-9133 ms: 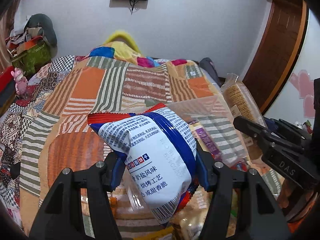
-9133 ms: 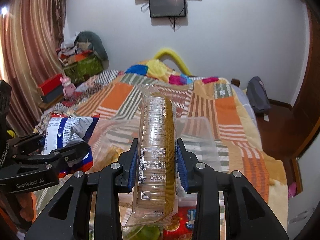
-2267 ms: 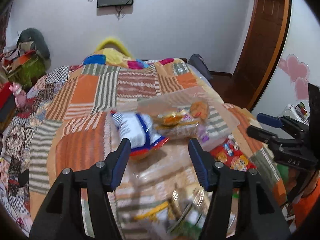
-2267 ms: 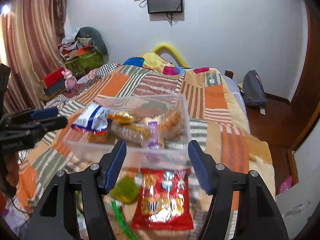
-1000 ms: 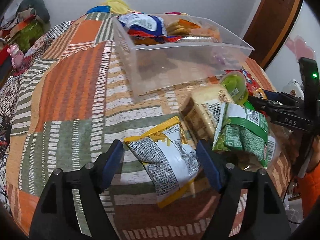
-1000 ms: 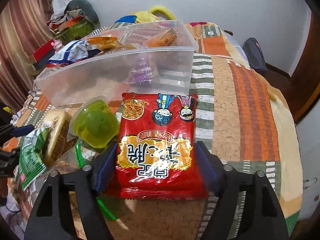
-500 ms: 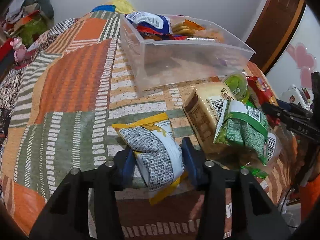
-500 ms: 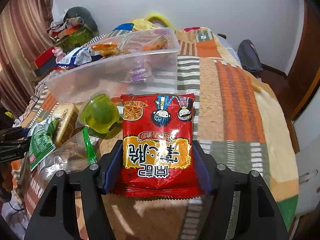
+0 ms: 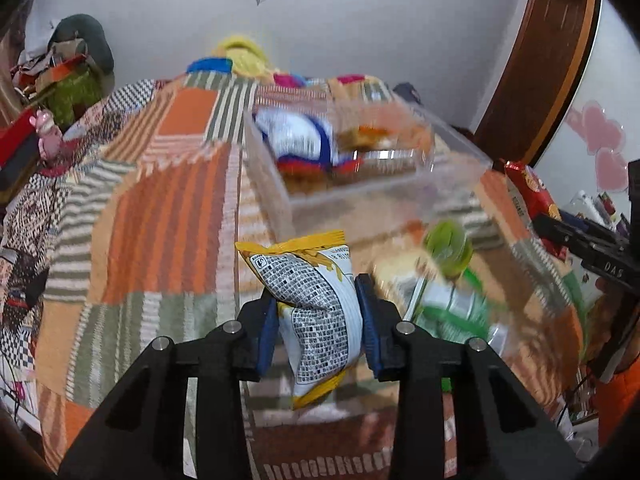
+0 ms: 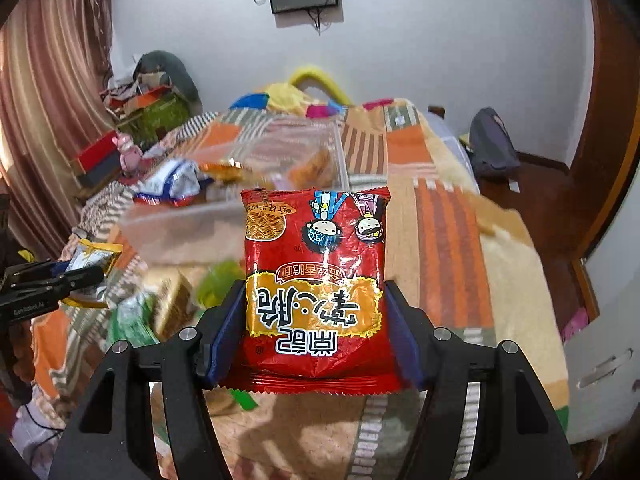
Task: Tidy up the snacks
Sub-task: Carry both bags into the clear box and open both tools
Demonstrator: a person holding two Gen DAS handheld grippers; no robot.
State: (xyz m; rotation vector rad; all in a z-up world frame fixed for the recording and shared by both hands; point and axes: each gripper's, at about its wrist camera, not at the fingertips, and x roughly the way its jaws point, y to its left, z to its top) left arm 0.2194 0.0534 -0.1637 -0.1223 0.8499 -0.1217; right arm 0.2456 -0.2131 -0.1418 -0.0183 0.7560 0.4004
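Observation:
My left gripper (image 9: 316,312) is shut on a yellow-and-white snack bag (image 9: 312,292) and holds it above the quilt. My right gripper (image 10: 314,332) is shut on a red noodle snack packet (image 10: 316,280), lifted off the bed; the packet also shows in the left wrist view (image 9: 528,196). A clear plastic bin (image 9: 280,196) stands ahead on the bed with a blue-and-white bag (image 9: 296,136) and biscuit packs inside. The bin also shows in the right wrist view (image 10: 180,228).
A green jelly cup (image 9: 448,244), a green packet (image 9: 452,312) and a biscuit pack (image 10: 176,300) lie on the patchwork quilt (image 9: 160,208) near the bin. The bed's right edge drops to a wooden floor (image 10: 532,184). Clutter is piled at the far left.
Both grippers have closed on their packets and lifted them off the quilt, tilting up toward the bin. Earlier, the blue-and-white bag and the biscuit pack went into the bin.

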